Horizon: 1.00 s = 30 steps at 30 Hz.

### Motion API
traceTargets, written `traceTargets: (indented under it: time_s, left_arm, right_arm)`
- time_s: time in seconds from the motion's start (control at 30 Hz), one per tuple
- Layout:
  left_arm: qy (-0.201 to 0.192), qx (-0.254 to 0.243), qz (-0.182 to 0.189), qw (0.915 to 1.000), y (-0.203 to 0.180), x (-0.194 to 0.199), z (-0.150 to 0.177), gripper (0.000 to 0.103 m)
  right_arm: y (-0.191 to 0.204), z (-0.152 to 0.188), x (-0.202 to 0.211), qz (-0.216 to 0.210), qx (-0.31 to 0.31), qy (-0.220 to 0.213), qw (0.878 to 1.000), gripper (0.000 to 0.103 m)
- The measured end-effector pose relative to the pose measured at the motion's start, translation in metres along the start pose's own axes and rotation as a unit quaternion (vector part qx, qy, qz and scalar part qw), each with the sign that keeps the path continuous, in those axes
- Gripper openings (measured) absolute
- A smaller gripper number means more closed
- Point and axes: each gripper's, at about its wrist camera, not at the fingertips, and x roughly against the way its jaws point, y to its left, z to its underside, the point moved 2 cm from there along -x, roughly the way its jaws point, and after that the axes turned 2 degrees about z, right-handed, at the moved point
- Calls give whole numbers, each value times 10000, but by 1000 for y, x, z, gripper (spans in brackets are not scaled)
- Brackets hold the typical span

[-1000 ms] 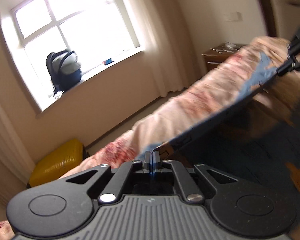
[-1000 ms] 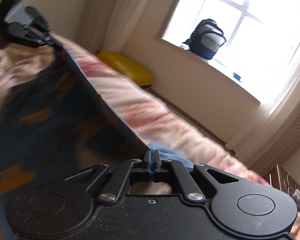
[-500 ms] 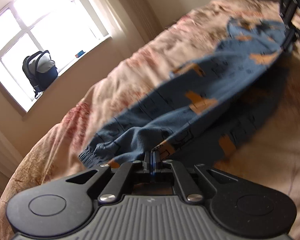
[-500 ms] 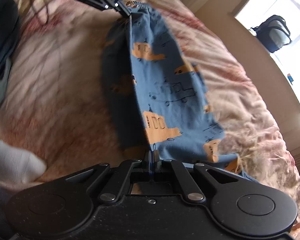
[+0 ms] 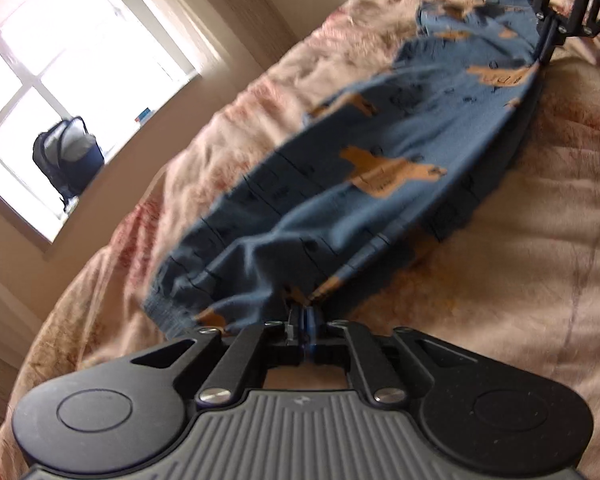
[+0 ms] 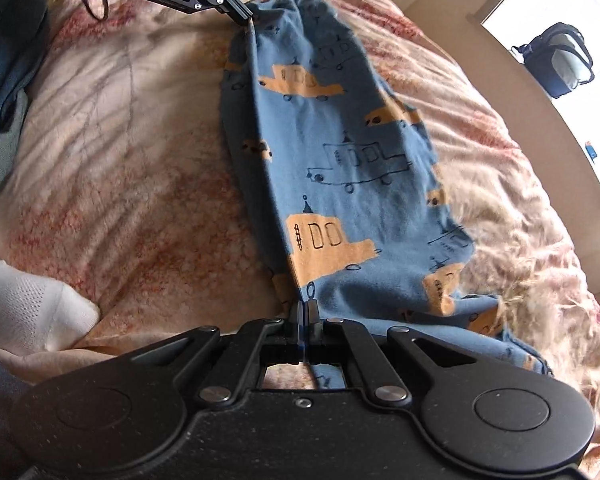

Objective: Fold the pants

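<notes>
**Pants lowered onto the bed, both ends still pinched**

Lowered from the air a second ago, when they hung taut and high before the window, the pants [image 5: 380,168] now drape down onto the bedspread [image 5: 540,240].

Left wrist view: the left gripper [image 5: 305,320] has its jaws closed on blue fabric beside the elastic cuff, near one end of the garment. At the far end the right gripper [image 5: 546,54] pinches the other end. The cloth between them looks doubled lengthwise, probably so one leg lies over the other.

Right wrist view: the right gripper [image 6: 304,312] is clamped on the near end, and the left gripper [image 6: 246,20] grips the far one. Holding both ends keeps the fold edge straight as it settles. A dark garment [image 6: 8,40] lies at the bed's left edge, a backpack [image 6: 560,58] on the windowsill.
</notes>
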Motion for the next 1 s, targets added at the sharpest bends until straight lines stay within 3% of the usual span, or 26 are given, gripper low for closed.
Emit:
traceTargets:
  time_s: [0.03,0.1,0.17,0.23,0.27,0.3,0.33,0.43,0.6,0.73,0.8,0.9,1.0]
  left_arm:
    - [33,109,71,9999,1,1,0,17]
    - [4,445,139,9989,5,9,-3,51]
    - [-84,820,127,9965,8,19,-10,69]
    - [-252,1180,100,9926,5,27,-24,82]
    - [-381,1320,79,9905,1,30,-33,94]
    - [-558,1426,51,9882,-6,32,-45,103]
    - [-739,1472,42,9863,-14,33,-57,103]
    - [-1070,1501,180,9827,-46,24,-103,103]
    - [-1435,1438,519,9778,-107,1,-176,103]
    - [-1469,1232,494,9802,-154,-12,-217,102]
    - [-1326,1048,485,9844,-172,-20,-230,79]
    - [-1048,793,504,9900,-193,-34,-240,54]
    - [-831,659,633,9923,-203,-41,-245,46]
  right_arm:
    - [0,1,-1,-65,-70,34,9999,8]
    - [-4,3,2,-115,-238,-25,9996,22]
    - [-13,8,10,-85,-506,-127,9986,30]
    - [-23,17,21,65,-981,-301,9947,57]
    - [-31,24,29,194,-1280,-415,9907,65]
    - [-40,33,37,356,-1620,-524,9848,82]
    - [-49,43,46,513,-2000,-633,9764,92]
    - [-77,84,65,623,-3319,-938,9366,102]
    - [-110,154,59,331,-4989,-1276,8566,102]
    - [-130,190,43,278,-5665,-1378,8120,102]
    - [-139,204,37,219,-5848,-1585,7953,101]
    - [-153,220,25,184,-6053,-1744,7765,85]
    - [-167,232,14,324,-6269,-1750,7585,65]
